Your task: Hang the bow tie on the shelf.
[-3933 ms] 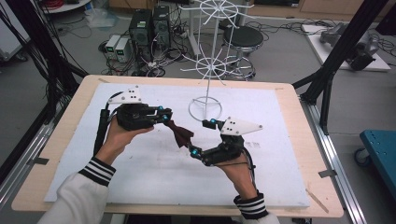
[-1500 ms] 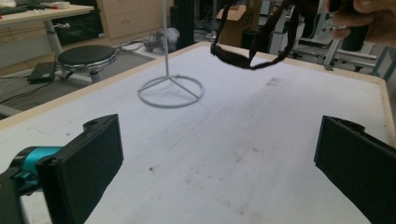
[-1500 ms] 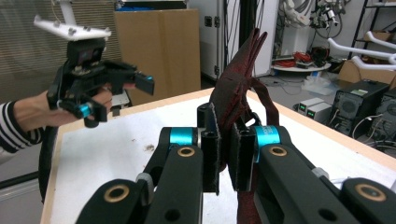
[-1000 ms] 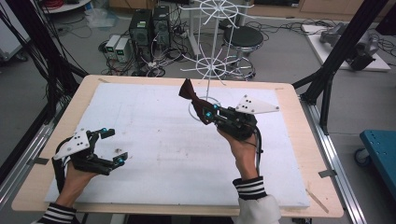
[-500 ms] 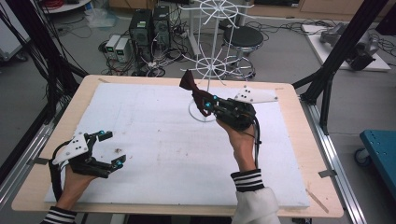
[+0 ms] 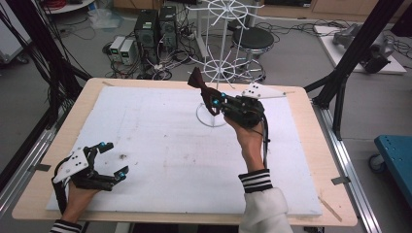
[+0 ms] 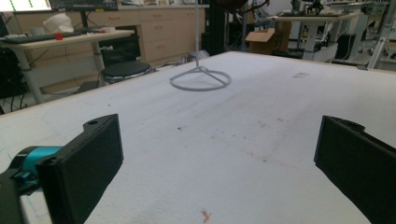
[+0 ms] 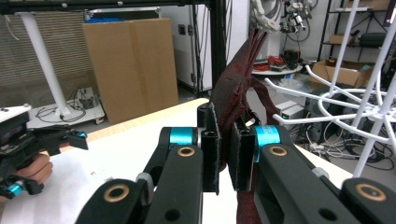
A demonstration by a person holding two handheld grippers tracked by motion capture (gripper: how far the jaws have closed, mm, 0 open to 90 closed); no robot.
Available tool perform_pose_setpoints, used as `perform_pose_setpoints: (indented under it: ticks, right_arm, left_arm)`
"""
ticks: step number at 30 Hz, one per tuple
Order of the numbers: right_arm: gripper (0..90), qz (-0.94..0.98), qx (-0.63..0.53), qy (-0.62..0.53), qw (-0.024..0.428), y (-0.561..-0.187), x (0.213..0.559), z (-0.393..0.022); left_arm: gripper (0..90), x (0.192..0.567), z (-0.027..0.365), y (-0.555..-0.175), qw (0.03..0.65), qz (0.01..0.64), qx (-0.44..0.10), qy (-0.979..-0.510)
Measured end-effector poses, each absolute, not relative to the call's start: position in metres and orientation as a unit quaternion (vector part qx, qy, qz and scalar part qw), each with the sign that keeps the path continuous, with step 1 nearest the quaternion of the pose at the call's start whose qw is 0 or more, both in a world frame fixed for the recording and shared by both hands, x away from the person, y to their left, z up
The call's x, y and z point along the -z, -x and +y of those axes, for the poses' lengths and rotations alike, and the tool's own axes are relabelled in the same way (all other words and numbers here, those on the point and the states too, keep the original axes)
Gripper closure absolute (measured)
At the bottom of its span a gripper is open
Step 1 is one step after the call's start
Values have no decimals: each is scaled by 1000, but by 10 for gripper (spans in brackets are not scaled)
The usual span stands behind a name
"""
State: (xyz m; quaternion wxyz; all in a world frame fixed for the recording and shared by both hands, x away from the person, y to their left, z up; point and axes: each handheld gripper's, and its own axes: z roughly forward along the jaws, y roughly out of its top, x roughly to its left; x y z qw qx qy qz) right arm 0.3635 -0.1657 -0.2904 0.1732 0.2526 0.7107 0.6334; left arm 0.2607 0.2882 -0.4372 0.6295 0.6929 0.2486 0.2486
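Dark red cloth (image 6: 198,82) stood pinched between the closed jaws of the right gripper (image 6: 217,100), held up off the table at the far side, just beside the white wire rack (image 6: 219,63). In the right gripper view the cloth (image 8: 238,93) rose in a folded strip above the two black jaws and also hung down below them, with the rack's white rods (image 8: 355,107) close on the right. The rack's ring base (image 6: 210,118) sat on the white mat (image 6: 160,145), directly under the raised gripper. The right hand (image 6: 248,137) reached in from the near edge, a striped cuff at the wrist.

Near the left corner, the left gripper (image 6: 109,159) rested low over the mat with its jaws spread wide and nothing between them. In the left gripper view the two black jaws stood well apart, bare mat (image 7: 224,140) between them and the ring base (image 7: 200,79) far ahead
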Motion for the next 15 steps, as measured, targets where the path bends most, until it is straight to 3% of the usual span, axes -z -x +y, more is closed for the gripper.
perform_pose_setpoints:
  ticks: [15]
  right_arm:
    - [856, 697, -640, -279, 164, -384, 301, -171]
  left_arm:
    - [17, 450, 289, -260, 636, 248, -257, -684]
